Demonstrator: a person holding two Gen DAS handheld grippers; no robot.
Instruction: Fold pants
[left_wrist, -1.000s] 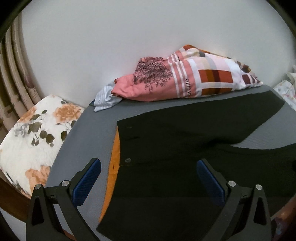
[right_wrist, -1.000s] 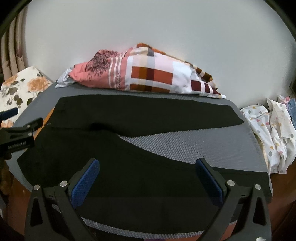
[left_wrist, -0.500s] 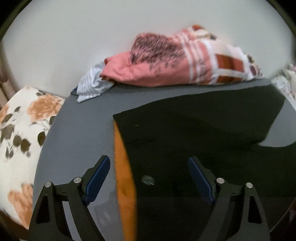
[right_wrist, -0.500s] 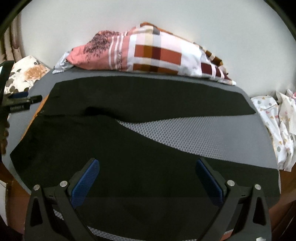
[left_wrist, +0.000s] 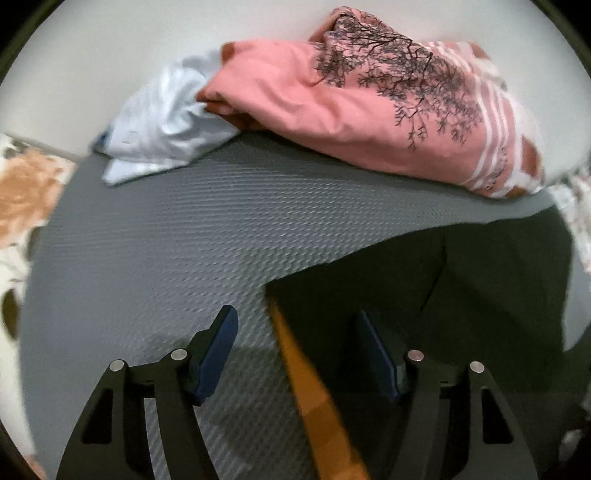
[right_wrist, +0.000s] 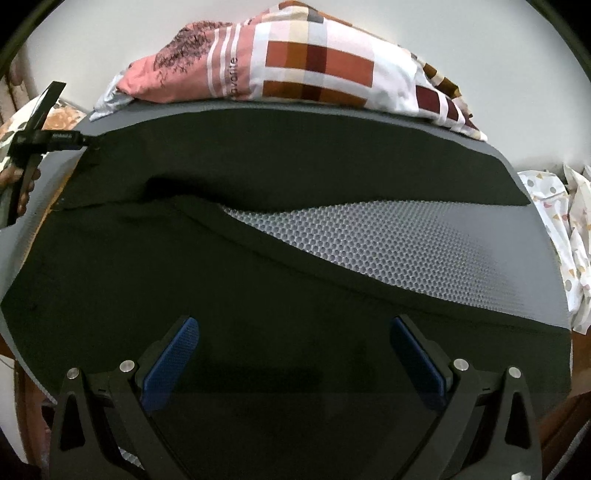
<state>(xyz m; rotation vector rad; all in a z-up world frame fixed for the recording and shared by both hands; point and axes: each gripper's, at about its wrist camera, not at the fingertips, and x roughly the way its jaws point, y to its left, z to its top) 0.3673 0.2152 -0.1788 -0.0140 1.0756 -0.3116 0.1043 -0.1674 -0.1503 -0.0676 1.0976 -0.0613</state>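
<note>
Left gripper (left_wrist: 297, 334), jaws closing but unclenched, straddles the pants (left_wrist: 480, 295) corner; pillow (left_wrist: 369, 92) lies beyond. Right gripper (right_wrist: 295, 349) gapes, released.

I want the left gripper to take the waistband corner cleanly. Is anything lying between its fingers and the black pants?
Nothing visible blocks it. The left gripper, jaws just closing, straddles the orange waistband edge of the black pants. Only bare grey mat lies beside it; the bedding pile sits well behind.

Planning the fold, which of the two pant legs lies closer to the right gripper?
The near leg, directly under the right gripper; the far leg lies beside the pillow.
</note>
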